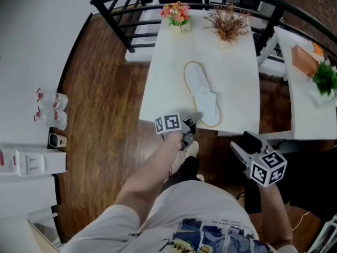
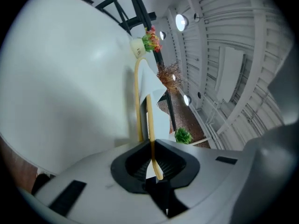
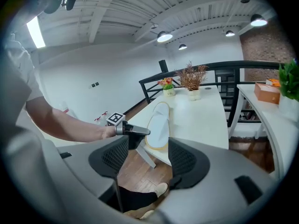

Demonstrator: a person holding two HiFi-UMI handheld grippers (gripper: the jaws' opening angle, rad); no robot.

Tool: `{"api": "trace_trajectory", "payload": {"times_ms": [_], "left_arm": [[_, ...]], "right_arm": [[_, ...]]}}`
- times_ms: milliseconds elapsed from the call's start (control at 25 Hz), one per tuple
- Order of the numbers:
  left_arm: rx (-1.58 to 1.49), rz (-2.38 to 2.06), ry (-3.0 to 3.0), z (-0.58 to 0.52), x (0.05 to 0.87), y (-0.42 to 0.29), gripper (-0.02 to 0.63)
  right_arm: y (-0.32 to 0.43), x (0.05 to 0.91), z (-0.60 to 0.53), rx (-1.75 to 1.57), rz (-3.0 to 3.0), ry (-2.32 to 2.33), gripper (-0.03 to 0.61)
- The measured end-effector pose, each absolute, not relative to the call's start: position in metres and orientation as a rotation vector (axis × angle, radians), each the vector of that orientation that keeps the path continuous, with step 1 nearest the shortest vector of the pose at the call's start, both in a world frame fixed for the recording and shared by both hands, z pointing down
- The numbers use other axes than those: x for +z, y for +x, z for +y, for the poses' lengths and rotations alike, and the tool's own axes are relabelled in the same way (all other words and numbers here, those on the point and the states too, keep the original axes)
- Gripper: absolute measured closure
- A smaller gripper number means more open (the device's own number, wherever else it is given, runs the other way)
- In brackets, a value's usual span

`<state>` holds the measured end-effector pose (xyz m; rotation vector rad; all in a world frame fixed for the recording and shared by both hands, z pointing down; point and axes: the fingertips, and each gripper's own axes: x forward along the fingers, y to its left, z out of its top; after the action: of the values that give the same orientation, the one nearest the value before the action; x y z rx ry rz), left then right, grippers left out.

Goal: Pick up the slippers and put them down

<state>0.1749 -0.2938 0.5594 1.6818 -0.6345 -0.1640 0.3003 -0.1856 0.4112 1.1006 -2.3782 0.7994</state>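
One white slipper (image 1: 200, 88) with a tan rim lies lengthwise on the white table (image 1: 237, 78), its toe end at the near edge. My left gripper (image 1: 194, 118) is at that near edge, shut on the slipper's rim. In the left gripper view the tan rim (image 2: 150, 125) runs straight between the closed jaws of the left gripper (image 2: 153, 164). My right gripper (image 1: 243, 141) hangs off the table's near right corner, open, with nothing between its jaws. The right gripper view looks past the right gripper (image 3: 147, 157) at the slipper (image 3: 158, 125) and the left gripper (image 3: 135, 131).
A flower pot (image 1: 177, 15) and a dried plant (image 1: 227, 22) stand at the table's far end, with a black railing (image 1: 121, 25) behind. A second table at the right holds an orange box (image 1: 304, 61) and a green plant (image 1: 324, 78). Wood floor lies below.
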Motion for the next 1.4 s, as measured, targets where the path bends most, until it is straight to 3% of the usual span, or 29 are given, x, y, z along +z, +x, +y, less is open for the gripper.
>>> {"api": "trace_trajectory", "payload": {"times_ms": [360,760,1080,1400], "left_arm": [[-0.175,-0.747,1.866,-0.234,0.501,0.119,0.586],[-0.309,-0.982,1.872,-0.111,0.441,-0.038,0.586],[-0.354,-1.126,1.768,-0.067,0.470,-0.179,0.586],[-0.271,-1.049,1.701,-0.085,0.567,-0.298,0.586]], "right_arm": [[0.300,0.400,-0.128,0.734,-2.420,1.090,0.319],[0.232,0.403,-0.040,0.676,-2.490,0.882,0.328],[0.136,0.419,-0.031,0.634,-2.461,0.735,0.328],[-0.015,0.471,-0.065,0.601,-2.378,0.649,0.333]]}}
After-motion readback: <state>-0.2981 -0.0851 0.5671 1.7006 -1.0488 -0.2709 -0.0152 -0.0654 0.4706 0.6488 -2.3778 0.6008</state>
